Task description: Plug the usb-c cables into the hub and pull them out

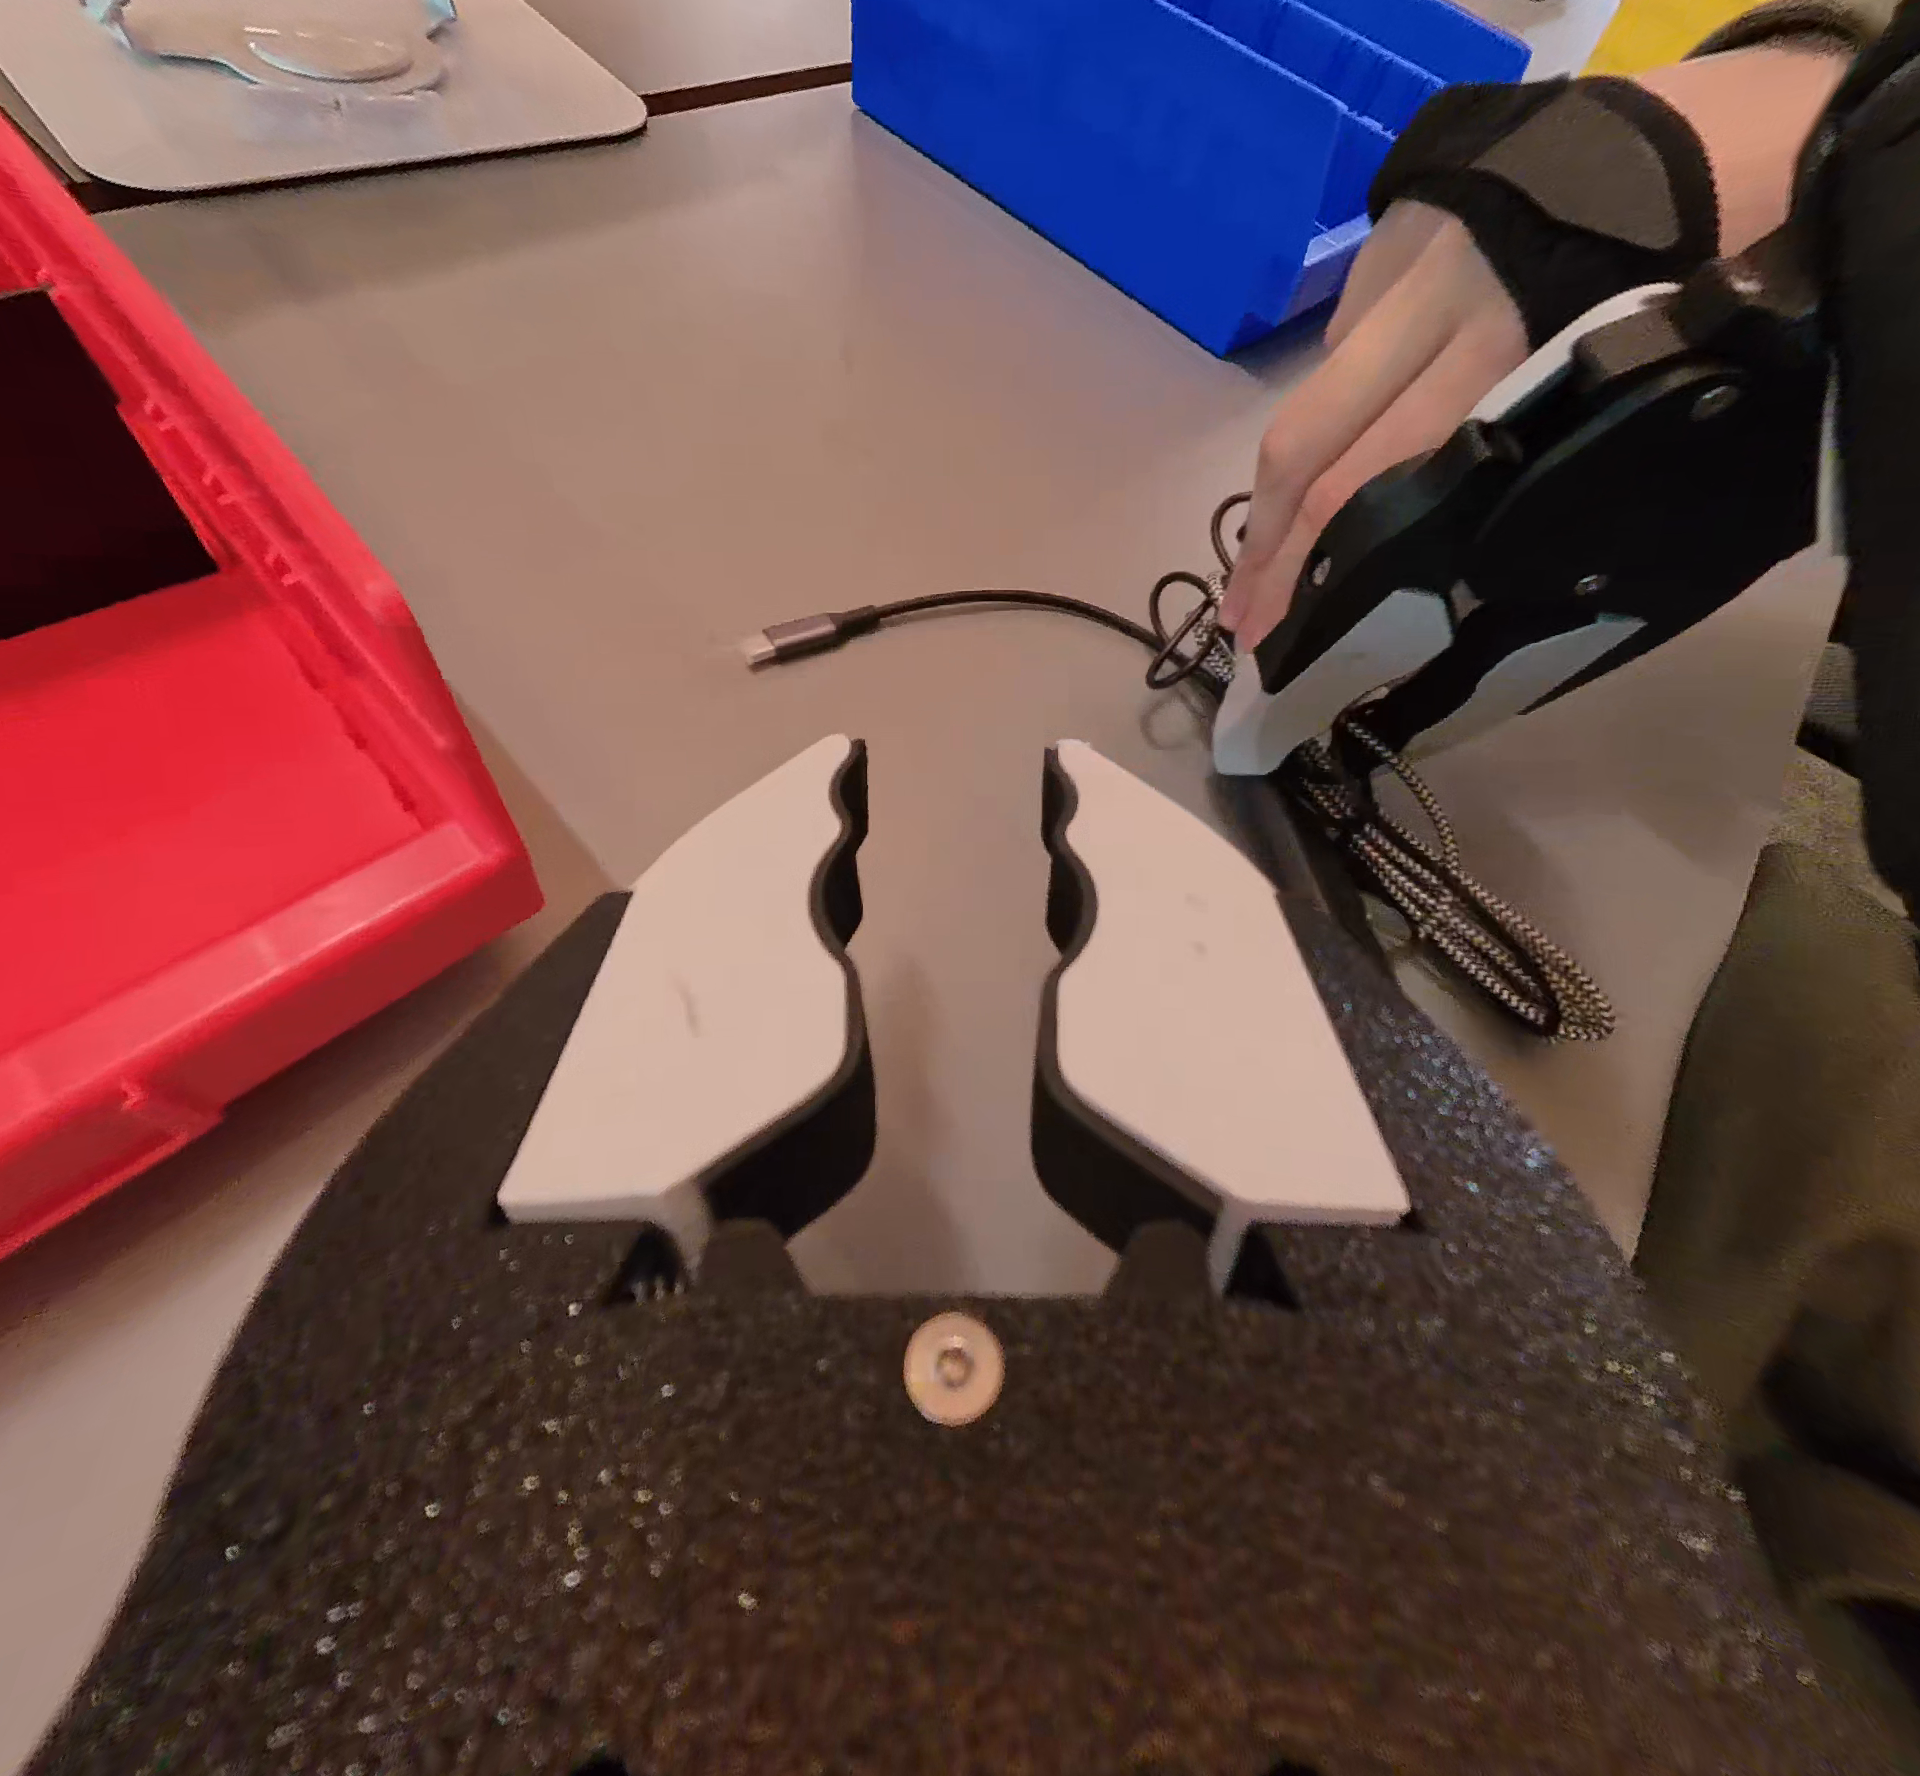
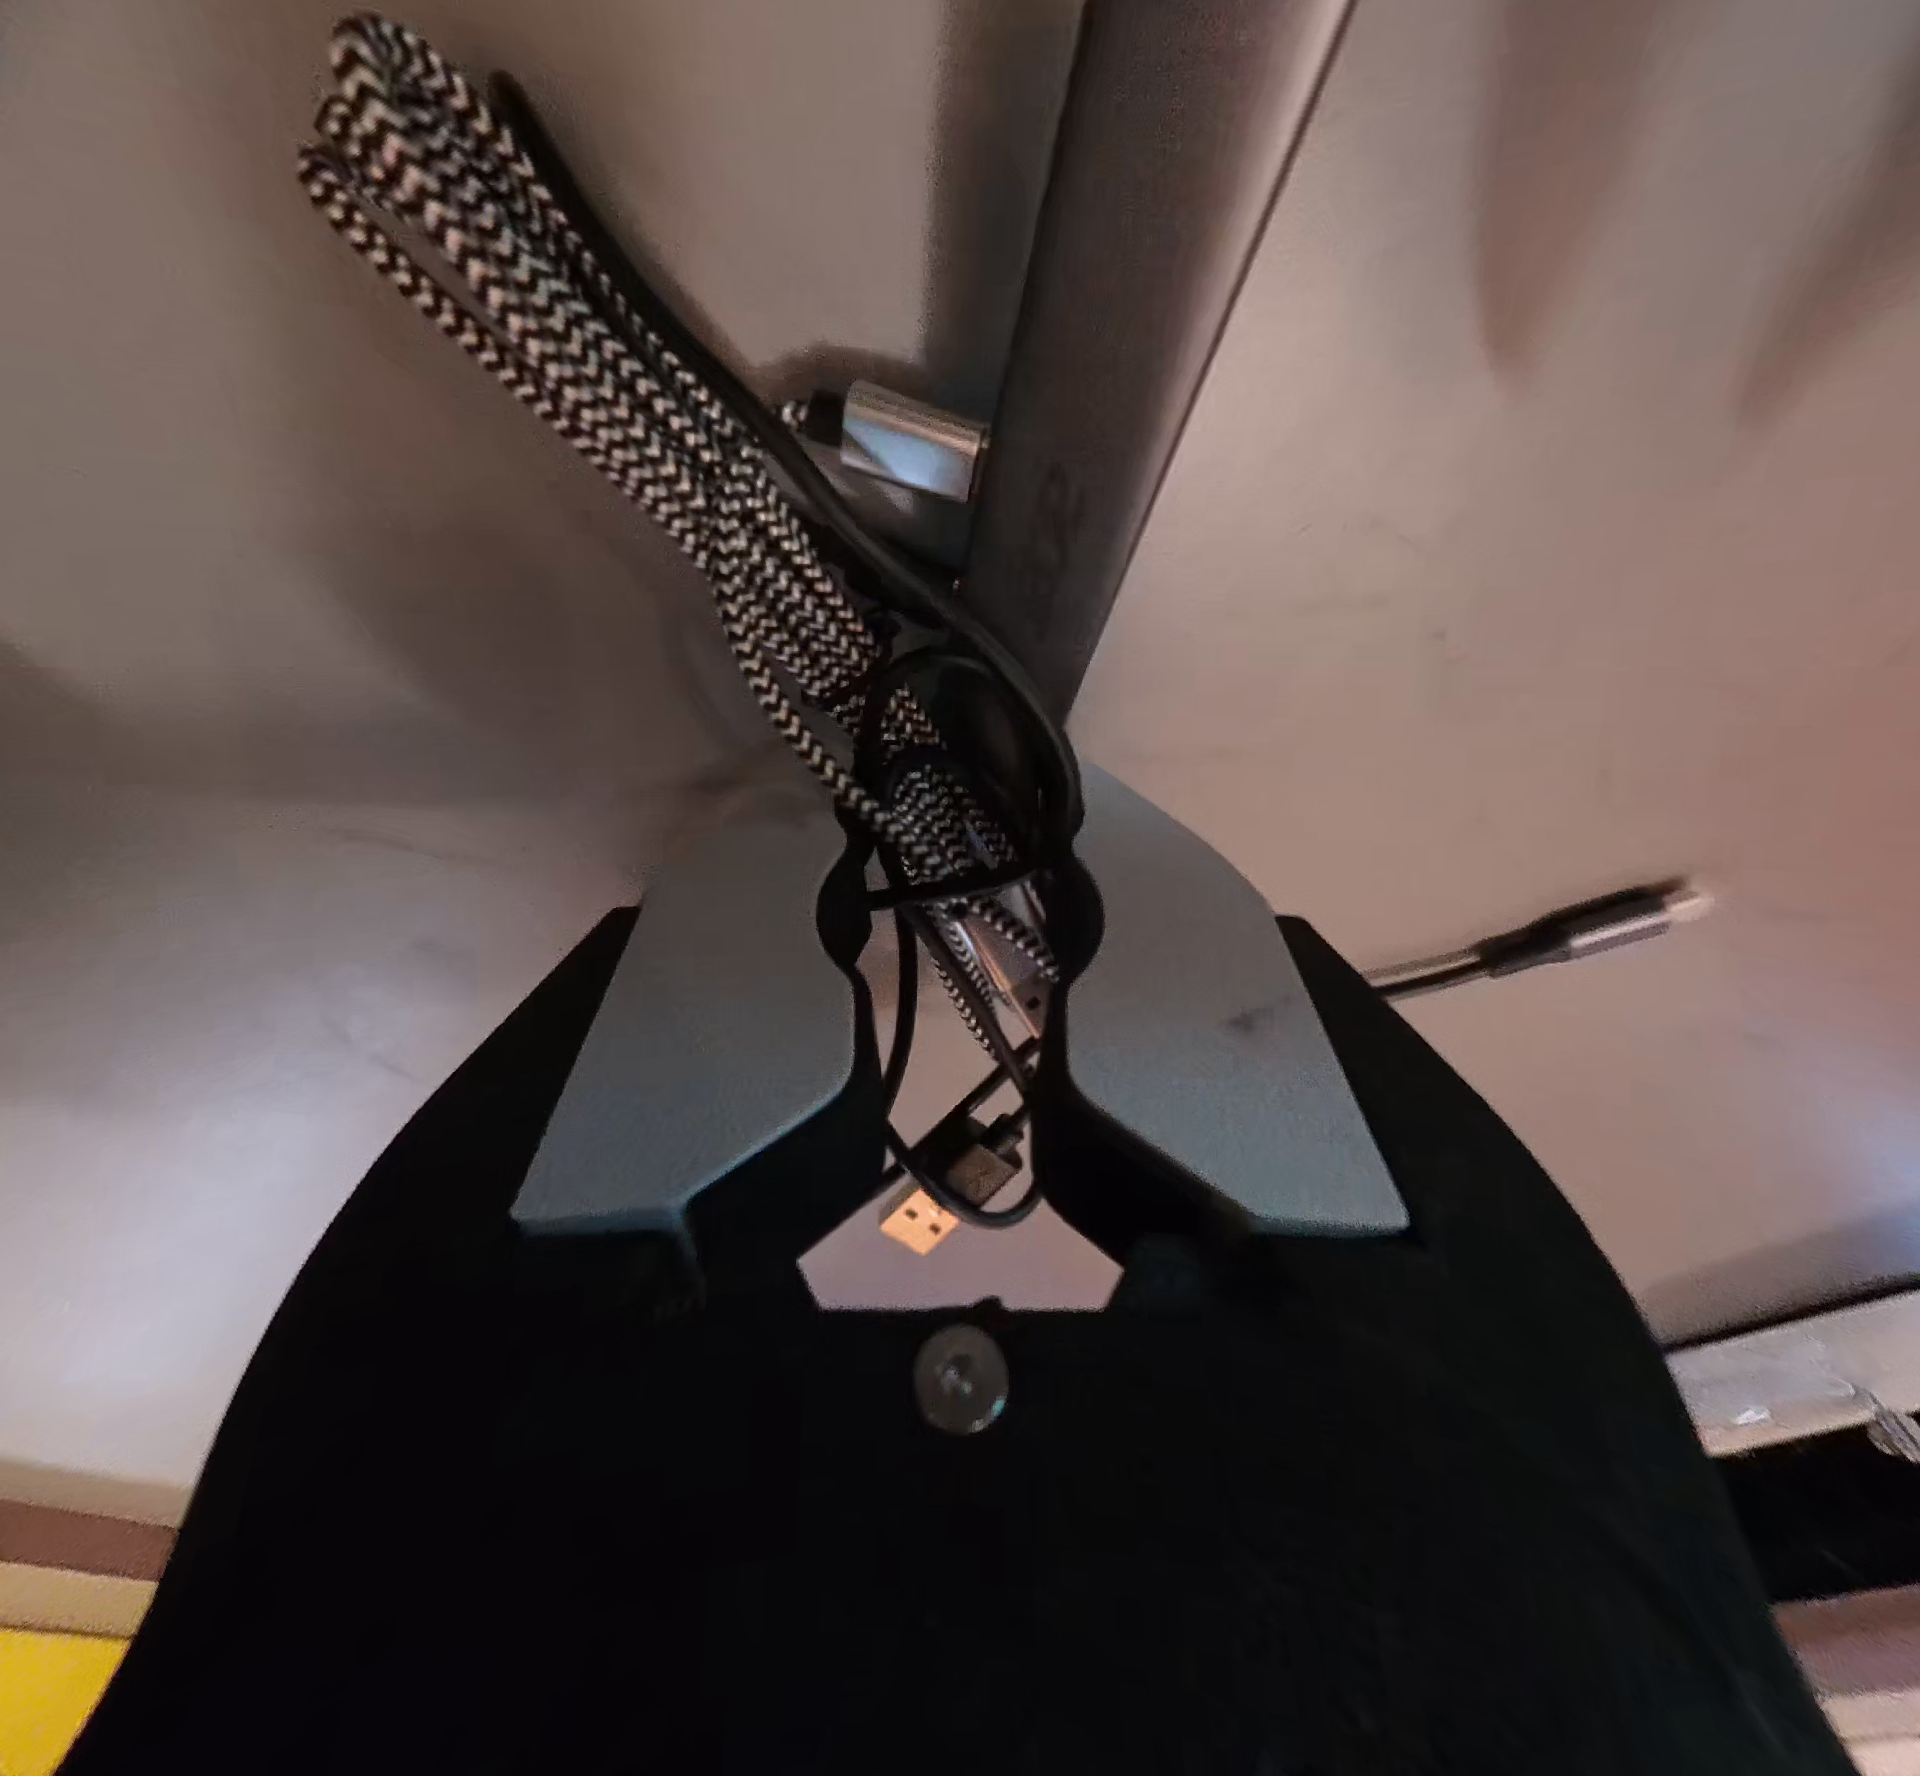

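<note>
In the right wrist view a long grey hub (image 2: 1164, 220) lies on the table with a silver plug (image 2: 914, 453) in its side. A bundle of black-and-white braided cables (image 2: 582, 396) and a thin black cable runs from it down between my right gripper's fingers. My right gripper (image 2: 951, 791) is open and straddles the bundle; a USB-A plug (image 2: 920, 1233) lies deep between the fingers. In the left wrist view my left gripper (image 1: 954, 760) is open and empty over the table. A grey USB-C plug (image 1: 805, 635) on a black cable lies just ahead. The right gripper (image 1: 1340, 739) presses down over the braided cables (image 1: 1455, 905).
A red bin (image 1: 260, 739) stands close on the left, and a blue bin (image 1: 1122, 95) at the back. A laptop stand (image 1: 312, 74) is at the far left and a yellow bin (image 1: 1683, 1) at the far right. A person's hand (image 1: 1382, 407) holds the right gripper.
</note>
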### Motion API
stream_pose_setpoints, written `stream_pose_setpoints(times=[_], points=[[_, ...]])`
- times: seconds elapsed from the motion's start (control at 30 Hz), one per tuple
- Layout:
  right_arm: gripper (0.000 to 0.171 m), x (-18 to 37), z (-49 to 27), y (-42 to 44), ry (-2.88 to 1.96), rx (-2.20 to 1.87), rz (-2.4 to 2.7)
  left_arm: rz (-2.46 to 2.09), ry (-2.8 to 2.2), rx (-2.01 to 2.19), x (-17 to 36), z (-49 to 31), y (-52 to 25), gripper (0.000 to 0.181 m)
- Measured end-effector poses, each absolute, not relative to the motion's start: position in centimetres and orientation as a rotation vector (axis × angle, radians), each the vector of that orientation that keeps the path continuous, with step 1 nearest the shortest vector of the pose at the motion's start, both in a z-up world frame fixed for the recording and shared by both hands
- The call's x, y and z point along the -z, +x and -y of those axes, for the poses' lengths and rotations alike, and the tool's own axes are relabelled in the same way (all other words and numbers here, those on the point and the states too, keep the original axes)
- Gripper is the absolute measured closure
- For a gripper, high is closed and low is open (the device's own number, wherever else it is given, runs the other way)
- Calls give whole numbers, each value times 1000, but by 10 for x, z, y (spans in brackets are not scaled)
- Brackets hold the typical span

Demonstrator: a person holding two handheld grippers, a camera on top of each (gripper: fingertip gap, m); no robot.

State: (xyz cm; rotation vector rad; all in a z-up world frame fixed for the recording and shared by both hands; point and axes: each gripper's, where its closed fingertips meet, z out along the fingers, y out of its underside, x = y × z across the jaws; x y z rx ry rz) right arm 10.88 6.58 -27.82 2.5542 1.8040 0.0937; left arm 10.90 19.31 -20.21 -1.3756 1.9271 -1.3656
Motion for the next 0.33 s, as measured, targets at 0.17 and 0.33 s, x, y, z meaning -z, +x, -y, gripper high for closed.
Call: stream_pose_setpoints(times=[0.17, 0.33], points=[[148, 264, -66, 114, 2587, -182, -1804, -1888, -1389, 1377, 199, -200, 109, 150], [149, 228, -68, 132, 2703, -308, -1767, -1863, -1394, 1384, 196, -205, 108, 150]])
